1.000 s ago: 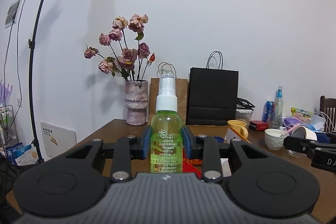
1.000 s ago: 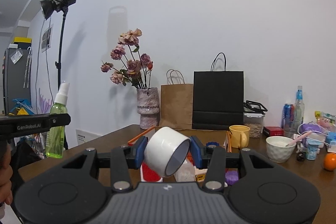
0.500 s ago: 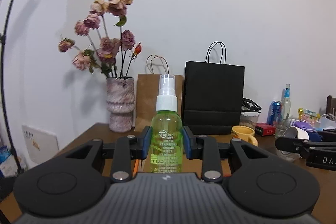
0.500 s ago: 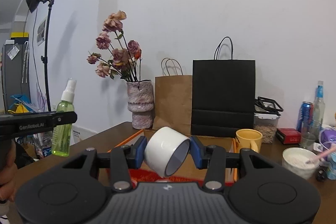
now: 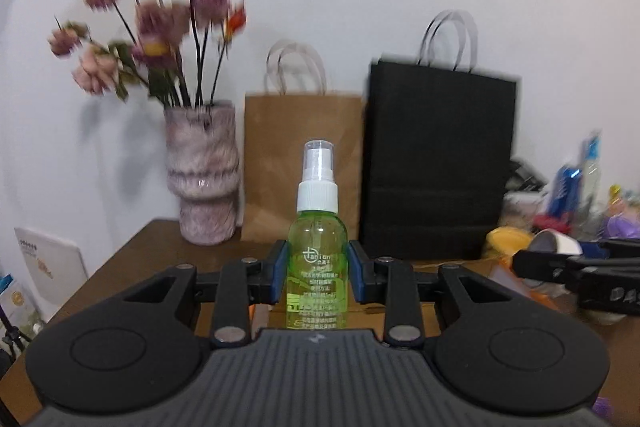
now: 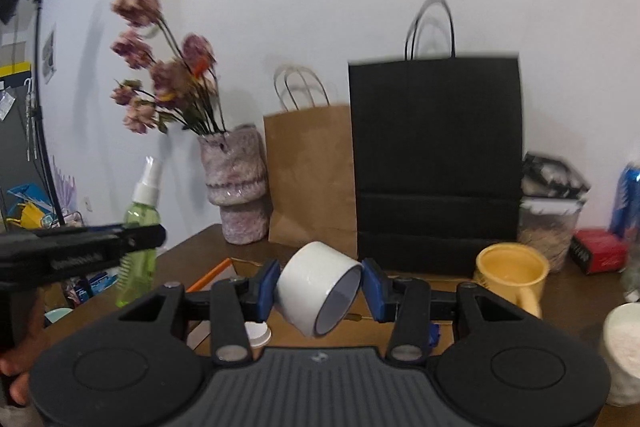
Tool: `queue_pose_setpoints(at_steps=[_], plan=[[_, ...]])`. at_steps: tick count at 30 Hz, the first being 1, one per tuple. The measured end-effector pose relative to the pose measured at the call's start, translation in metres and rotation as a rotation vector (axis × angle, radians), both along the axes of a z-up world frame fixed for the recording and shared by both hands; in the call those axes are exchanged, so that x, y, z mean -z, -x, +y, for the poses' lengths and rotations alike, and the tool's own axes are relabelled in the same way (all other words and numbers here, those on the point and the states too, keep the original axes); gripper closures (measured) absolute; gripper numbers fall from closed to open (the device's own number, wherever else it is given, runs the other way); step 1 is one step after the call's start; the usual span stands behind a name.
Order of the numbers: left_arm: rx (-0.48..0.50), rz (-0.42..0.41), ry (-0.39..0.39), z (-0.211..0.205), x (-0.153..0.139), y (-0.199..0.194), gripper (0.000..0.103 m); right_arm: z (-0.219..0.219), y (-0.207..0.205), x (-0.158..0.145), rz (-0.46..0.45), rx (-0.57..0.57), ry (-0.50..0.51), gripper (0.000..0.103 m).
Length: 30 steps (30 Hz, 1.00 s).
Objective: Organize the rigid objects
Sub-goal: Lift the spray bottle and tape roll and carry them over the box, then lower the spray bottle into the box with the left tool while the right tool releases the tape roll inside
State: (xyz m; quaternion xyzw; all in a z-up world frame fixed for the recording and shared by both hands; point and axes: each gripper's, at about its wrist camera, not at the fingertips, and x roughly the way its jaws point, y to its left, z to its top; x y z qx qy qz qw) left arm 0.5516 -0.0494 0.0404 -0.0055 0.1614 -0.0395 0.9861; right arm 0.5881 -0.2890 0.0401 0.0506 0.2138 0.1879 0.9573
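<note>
The left tool [image 5: 317, 277] is clamped on a green spray bottle [image 5: 317, 267], its blue pads pressing the bottle's sides at the lower centre of the left wrist view. The bottle stands upright between them, white pump and clear cap on top. The right tool [image 6: 318, 287] is clamped on a roll of white tape [image 6: 318, 287], held tilted at the lower centre of the right wrist view, with its open core facing lower right.

In the right wrist view the left tool and its bottle show again at the left edge, above the near corner of the brown desk [image 6: 580, 287]. Below the tape lies a small white cap [image 6: 256, 333], on what looks like an orange-edged tray. To the right of the tape stands a yellow mug [image 6: 510, 273]. Further back, against the white wall, stand a pinkish vase [image 5: 204, 175] of dried flowers, a brown paper bag [image 5: 304, 163] and a black paper bag [image 5: 438, 167], in that order from left to right. The backgrounds are blurred.
</note>
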Motion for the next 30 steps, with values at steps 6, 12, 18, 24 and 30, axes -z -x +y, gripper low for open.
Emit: queue_pose_setpoints(at_steps=[6,12,18,24,30], plan=[[-0.018,0.224,-0.097,-0.001,0.029,-0.084,0.072,0.001,-0.079,0.03,0.255,0.006,-0.092,0.059],[-0.009,0.393,-0.148,-0.001,0.063,-0.123,0.071,0.006,-0.131,0.069,0.429,0.036,-0.016,0.059],[0.015,0.415,-0.202,-0.007,0.069,-0.13,0.063,0.02,-0.149,0.088,0.47,0.034,0.096,0.035],[-0.016,0.42,-0.184,-0.001,0.071,-0.132,0.059,0.023,-0.144,0.081,0.426,0.032,0.103,0.032],[-0.018,0.383,-0.194,-0.001,0.048,-0.113,0.057,0.019,-0.126,0.062,0.408,0.034,0.096,0.031]])
